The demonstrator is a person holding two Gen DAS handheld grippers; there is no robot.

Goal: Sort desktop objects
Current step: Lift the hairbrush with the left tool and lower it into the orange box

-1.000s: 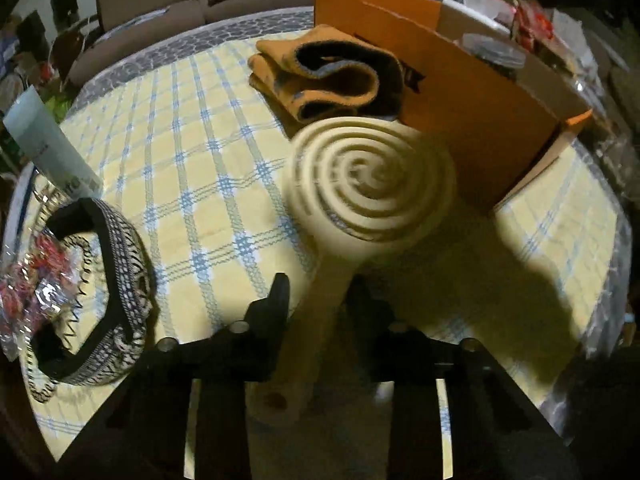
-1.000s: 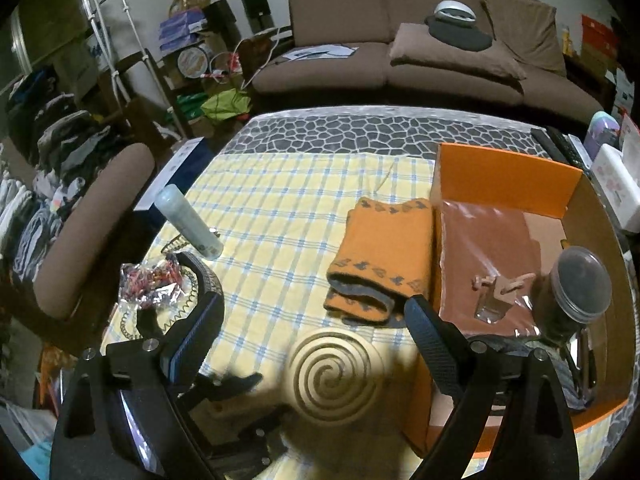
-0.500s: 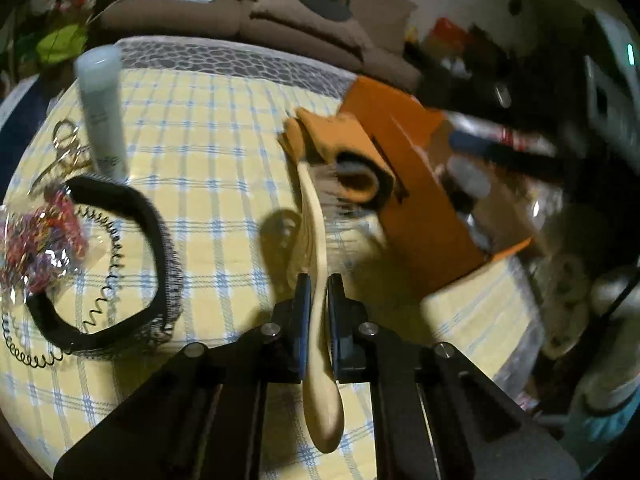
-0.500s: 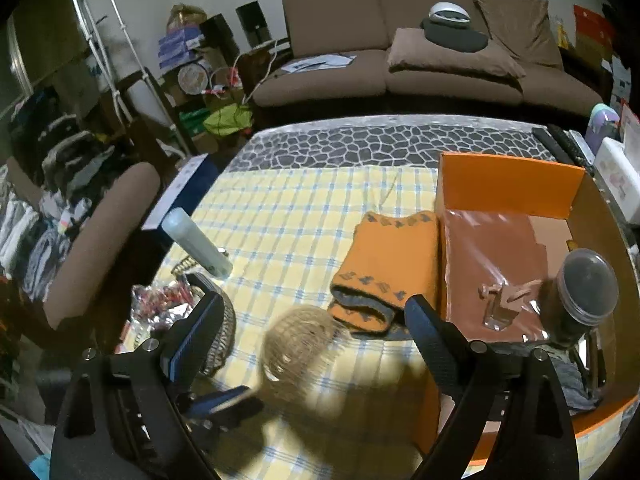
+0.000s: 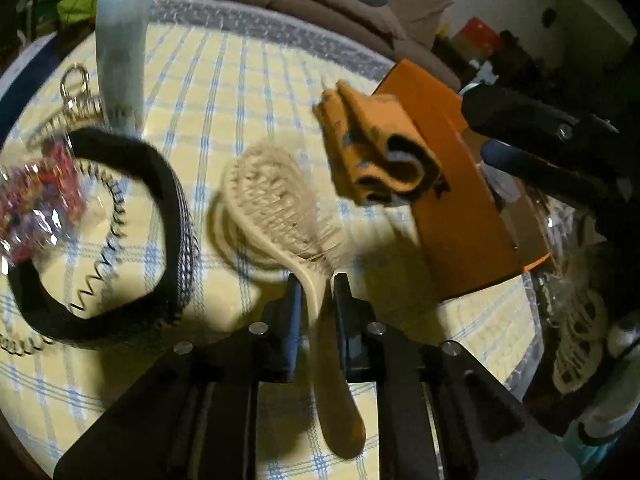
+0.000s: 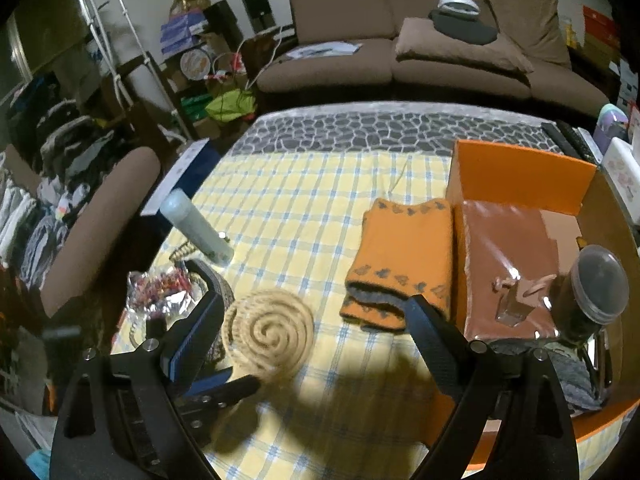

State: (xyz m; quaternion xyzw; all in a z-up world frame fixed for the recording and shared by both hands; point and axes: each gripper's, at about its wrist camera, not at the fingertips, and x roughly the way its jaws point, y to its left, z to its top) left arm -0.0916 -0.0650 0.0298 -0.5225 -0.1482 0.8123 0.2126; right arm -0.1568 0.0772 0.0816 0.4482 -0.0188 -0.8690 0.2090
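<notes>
We had the left tool (image 5: pixel 316 300) clamped on the hairbrush (image 5: pixel 280 208), right tool (image 6: pixel 316 332) spread apart, empty. Only a jar (image 6: pixel 592 296) and clip sat in the orange box (image 6: pixel 520 176); most stuff still littered the counter (image 6: pixel 304 208).

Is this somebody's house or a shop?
Most likely a house, in a lived-in living room. There is a brown sofa with a cushion behind the table, which wears a checked cloth, and heaps of clothes off to one side.
</notes>
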